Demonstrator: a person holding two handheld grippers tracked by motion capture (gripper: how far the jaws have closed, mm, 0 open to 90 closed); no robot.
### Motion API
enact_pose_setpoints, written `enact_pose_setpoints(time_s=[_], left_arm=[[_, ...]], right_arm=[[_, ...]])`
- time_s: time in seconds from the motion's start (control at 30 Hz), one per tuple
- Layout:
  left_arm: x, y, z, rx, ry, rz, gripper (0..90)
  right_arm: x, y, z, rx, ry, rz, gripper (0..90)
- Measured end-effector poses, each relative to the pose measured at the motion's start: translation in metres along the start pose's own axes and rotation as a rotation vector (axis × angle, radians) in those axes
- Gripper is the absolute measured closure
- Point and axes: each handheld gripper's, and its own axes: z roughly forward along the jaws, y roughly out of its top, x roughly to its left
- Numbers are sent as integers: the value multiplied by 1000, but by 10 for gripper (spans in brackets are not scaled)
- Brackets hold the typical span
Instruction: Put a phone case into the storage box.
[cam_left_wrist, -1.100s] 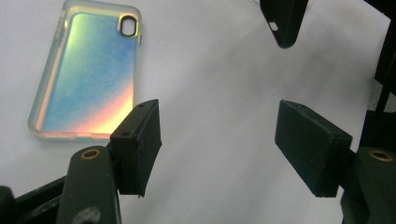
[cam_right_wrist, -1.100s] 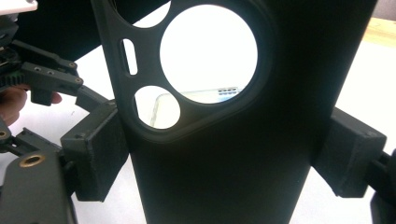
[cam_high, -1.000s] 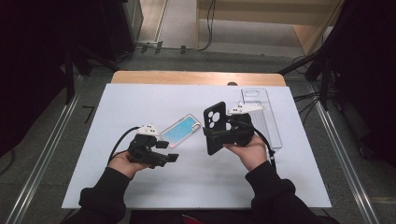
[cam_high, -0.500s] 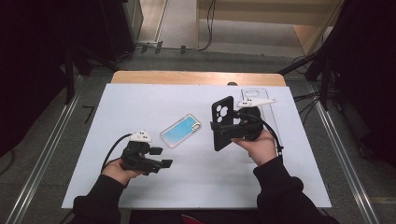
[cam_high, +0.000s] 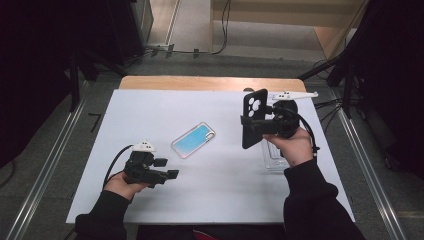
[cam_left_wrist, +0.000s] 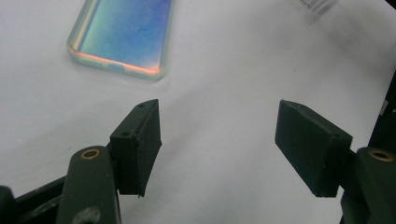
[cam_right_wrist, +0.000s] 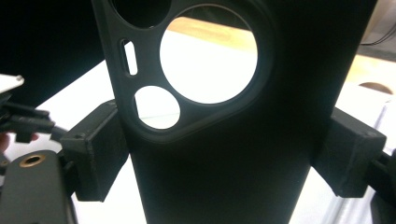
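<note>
Black phone case (cam_high: 253, 117) is clamped in the right gripper (cam_high: 260, 122), held upright in the air above the right half of the desk (cam_high: 150, 107), nearer the far edge. Jaws pinch it across its width, one pad on each long side; right gripper view shows the case (cam_right_wrist: 224, 154) between both pads, camera cutouts at the top, desk visible through them. Right hand (cam_high: 292, 145) wraps the gripper body from behind.

Left gripper (cam_high: 167, 167) sits low near the front-left part of the desk, jaws spread, nothing between them; left gripper view shows bare white surface between the pads (cam_left_wrist: 140, 144). Left hand (cam_high: 125, 182) holds it.

Iridescent blue phone case (cam_high: 193, 140) lies flat near the desk centre, between the two grippers, touching neither; it is just ahead of the left jaws (cam_left_wrist: 123, 35).

Clear tray (cam_high: 276, 159) lies on the desk under the right hand, toward the right edge.
</note>
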Motion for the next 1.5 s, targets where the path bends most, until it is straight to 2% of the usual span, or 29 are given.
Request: enact_pose_setpoints(time_s=[0.2,0.23,0.43,0.6,0.73,0.77,0.93,1.07,1.3,1.5], left_arm=[[0,-3,-4,-6,10,-15,311],[0,-4,-4,-12,8,-23,311],[0,-9,-9,-18,18,-36,311],[0,-11,-11,-25,25,-45,311],[0,-13,-13,-32,30,-45,311],[0,-14,-13,-35,33,-47,311],[1,-16,-13,-27,40,-50,311],[1,-17,-13,-29,39,-50,311],[2,-17,-12,-32,38,-51,311],[2,-17,-12,-29,41,-52,311]], right_arm=[[-10,8,-10,-26,-20,16,124],[-15,11,-15,-38,-41,21,125],[-29,17,-24,-73,-81,36,125],[-37,19,-27,-88,-106,50,125],[-44,19,-28,-95,-150,56,125],[-48,19,-27,-101,-171,65,125],[-55,18,-26,-105,-199,80,125],[-66,17,-23,-119,-262,82,125],[-80,15,-15,-109,-299,110,125],[-100,13,5,-93,-309,168,124]])
